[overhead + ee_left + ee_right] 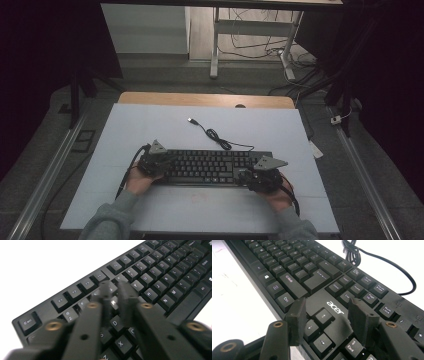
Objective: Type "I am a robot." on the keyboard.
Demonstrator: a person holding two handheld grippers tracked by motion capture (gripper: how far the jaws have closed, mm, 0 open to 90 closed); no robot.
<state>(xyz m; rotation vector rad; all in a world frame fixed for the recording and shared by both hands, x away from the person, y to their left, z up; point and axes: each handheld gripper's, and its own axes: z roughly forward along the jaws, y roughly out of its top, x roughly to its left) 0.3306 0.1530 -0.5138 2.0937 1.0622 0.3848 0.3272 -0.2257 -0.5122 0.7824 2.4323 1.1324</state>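
Your left tongs (115,291) were nearly closed over the R key, the keyboard (210,167) stretched lengthwise across the surface (150,130) between your hands, and your right tongs (325,315) hung open over the arrow keys (318,327).
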